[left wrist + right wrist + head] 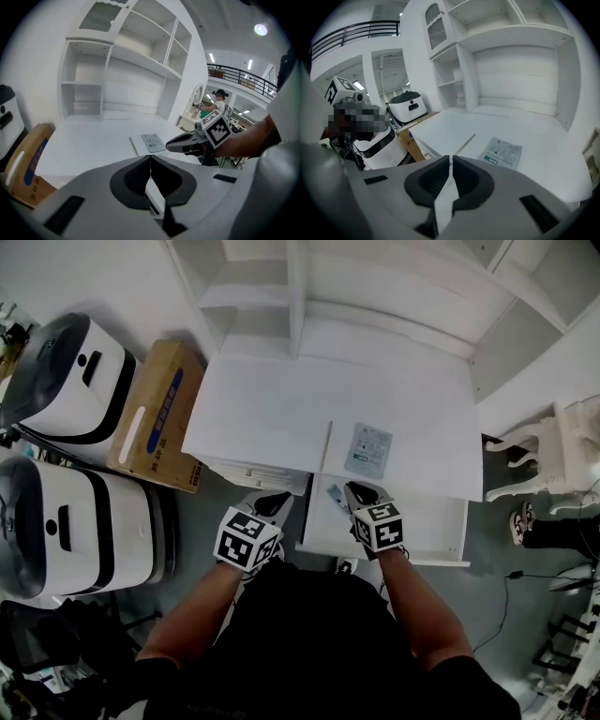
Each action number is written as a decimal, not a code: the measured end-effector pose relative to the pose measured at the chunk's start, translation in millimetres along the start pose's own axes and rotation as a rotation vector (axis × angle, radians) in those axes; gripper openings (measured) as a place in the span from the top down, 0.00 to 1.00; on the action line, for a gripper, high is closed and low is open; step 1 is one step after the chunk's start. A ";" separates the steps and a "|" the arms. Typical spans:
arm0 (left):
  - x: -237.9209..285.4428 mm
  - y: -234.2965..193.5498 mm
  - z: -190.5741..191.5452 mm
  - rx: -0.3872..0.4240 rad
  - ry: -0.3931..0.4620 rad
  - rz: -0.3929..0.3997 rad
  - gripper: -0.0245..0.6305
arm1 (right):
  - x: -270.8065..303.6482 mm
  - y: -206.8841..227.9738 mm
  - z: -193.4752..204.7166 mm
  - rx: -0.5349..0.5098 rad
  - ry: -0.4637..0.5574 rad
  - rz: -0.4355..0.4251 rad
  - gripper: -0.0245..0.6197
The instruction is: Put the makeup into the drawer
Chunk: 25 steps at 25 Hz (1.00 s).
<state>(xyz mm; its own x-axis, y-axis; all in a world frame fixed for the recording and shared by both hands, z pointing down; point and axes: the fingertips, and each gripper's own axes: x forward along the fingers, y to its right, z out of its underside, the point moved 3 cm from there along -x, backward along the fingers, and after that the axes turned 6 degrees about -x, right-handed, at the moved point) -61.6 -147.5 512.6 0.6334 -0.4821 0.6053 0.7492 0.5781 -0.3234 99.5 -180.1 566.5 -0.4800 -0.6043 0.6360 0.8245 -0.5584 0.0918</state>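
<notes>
White desk top (272, 418): matt and flat, lying under a white hutch (309, 296) of open shelves at 12 o'clock.
Flat packet (367, 449): pale, printed, and lying flat on the desk top towards its 5 o'clock corner; neither gripper touches it. It also shows in the left gripper view (152, 142) and the right gripper view (501, 153).
Thin stick (326, 448): lies on the desk top just at 9 o'clock of the packet, apart from it, and runs from the front edge inward.
Drawer (431, 526): white, pulled out from under the desk's 6 o'clock edge on the right-hand side. A small grey-blue item (335, 493) lies at its 10 o'clock corner; what it is cannot be made out.
Left gripper (275, 502): held off the desk's front edge, at 9 o'clock of the drawer. Its jaws are closed tip to tip with nothing between them (150, 157).
Right gripper (361, 491): held over the drawer's near-left part. Its jaws are closed and empty (451, 159).
Cardboard box (159, 413): stands against the desk at 9 o'clock.
Appliances: two white-and-black units, one (70, 381) at 9 o'clock of the box and one (75, 531) at 7 o'clock.
Stool (553, 456): white with carved legs, at 3 o'clock of the desk.
Floor (487, 559): grey.
Room: a railed upper gallery (243, 75) shows in the distance.
</notes>
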 end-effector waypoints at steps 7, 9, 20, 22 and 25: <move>-26.2 -27.7 14.9 -0.056 0.015 -0.073 0.95 | 67.5 -5.9 -15.7 0.045 -0.038 -0.020 0.91; -33.9 -35.8 20.0 -0.074 0.017 -0.091 0.95 | 81.3 -3.1 -17.3 0.052 -0.051 -0.007 0.91; -69.1 -64.8 40.5 -0.130 0.025 -0.145 0.95 | 138.3 13.3 -7.4 0.093 -0.189 0.111 0.79; -72.0 -67.9 43.1 -0.137 0.024 -0.147 0.95 | 144.0 13.6 -3.3 0.102 -0.218 0.122 0.79; -73.5 -70.3 42.9 -0.141 0.026 -0.141 0.95 | 145.5 16.1 -1.4 0.101 -0.241 0.153 0.79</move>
<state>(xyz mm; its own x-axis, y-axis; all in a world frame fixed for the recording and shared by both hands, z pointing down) -169.1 -124.5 522.0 0.5236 -0.5697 0.6335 0.8494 0.4065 -0.3365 42.5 -277.8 659.5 -0.2728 -0.5184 0.8105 0.9133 -0.4043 0.0488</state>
